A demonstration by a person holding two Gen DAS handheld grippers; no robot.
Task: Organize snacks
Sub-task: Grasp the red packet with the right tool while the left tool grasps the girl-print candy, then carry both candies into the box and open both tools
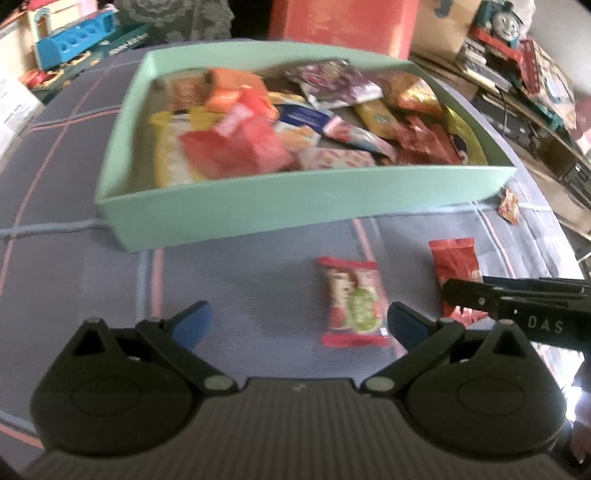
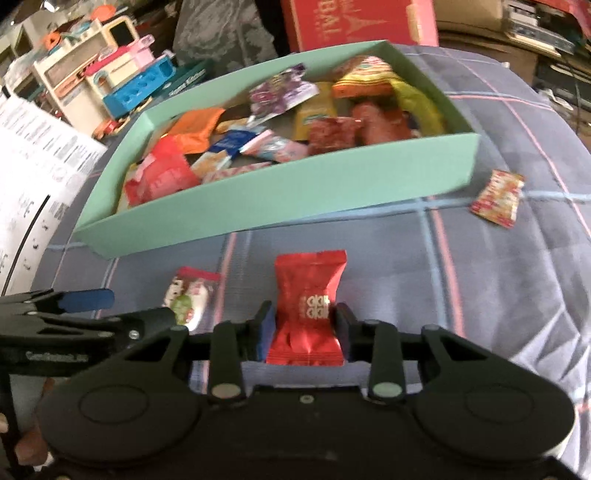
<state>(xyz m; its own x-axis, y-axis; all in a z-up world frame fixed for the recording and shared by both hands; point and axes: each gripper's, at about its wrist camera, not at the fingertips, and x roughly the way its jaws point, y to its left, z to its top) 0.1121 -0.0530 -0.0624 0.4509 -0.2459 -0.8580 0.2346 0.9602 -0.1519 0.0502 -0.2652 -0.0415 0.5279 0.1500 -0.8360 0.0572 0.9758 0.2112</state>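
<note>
A mint-green box [image 1: 295,199] [image 2: 280,206] full of mixed snack packets sits on the plaid cloth. My left gripper [image 1: 299,325] is open and empty above the cloth, with a pink-and-white snack packet [image 1: 352,304] [image 2: 188,299] lying just inside its right finger. My right gripper [image 2: 304,325] is shut on a red snack packet [image 2: 310,310], which also shows in the left wrist view [image 1: 456,266] under the right gripper's tip [image 1: 465,295]. A small red-and-yellow packet [image 2: 498,197] [image 1: 509,205] lies by the box's right corner.
Toys [image 2: 122,77] and printed paper [image 2: 40,177] crowd the left side. A red box [image 2: 354,22] stands behind the green box. Cluttered shelves and a toy train [image 1: 506,22] lie to the right. The left gripper's side [image 2: 74,321] enters the right wrist view.
</note>
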